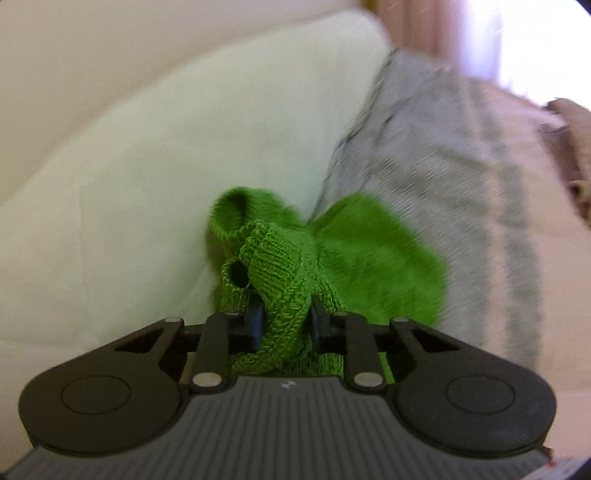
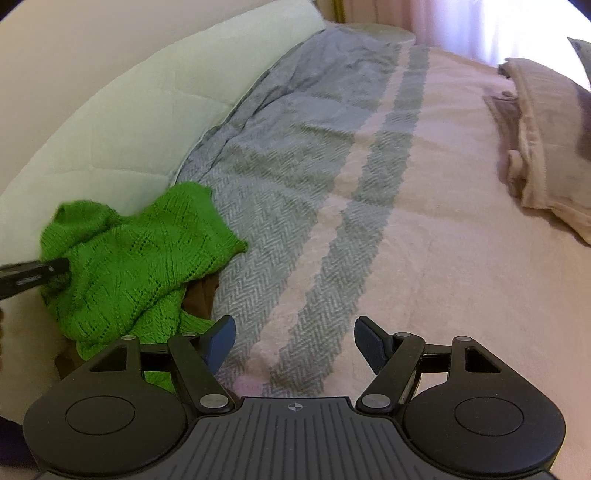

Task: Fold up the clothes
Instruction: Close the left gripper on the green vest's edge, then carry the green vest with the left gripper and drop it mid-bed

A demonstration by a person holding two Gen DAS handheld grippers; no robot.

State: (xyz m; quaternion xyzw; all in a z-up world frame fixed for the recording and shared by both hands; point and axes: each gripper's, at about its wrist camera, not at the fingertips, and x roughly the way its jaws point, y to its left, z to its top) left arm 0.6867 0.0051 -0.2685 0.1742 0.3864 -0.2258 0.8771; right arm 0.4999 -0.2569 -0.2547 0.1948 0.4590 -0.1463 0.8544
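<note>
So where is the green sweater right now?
The green sweater lies crumpled at the left of the right wrist view, on the striped blanket beside the white cushion, pinched by the left gripper.

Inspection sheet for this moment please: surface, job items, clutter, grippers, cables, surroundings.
Surface: bed with grey-and-pink blanket.
Job's things: green sweater bunched at the blanket's left edge, over something brown.
Clutter: folded beige cloth at far right.
Grippers: left gripper shut on a sweater fold; right gripper open, empty, over the blanket.
Cables: nothing seen.
Surroundings: white cushion behind the sweater; curtain beyond.
</note>
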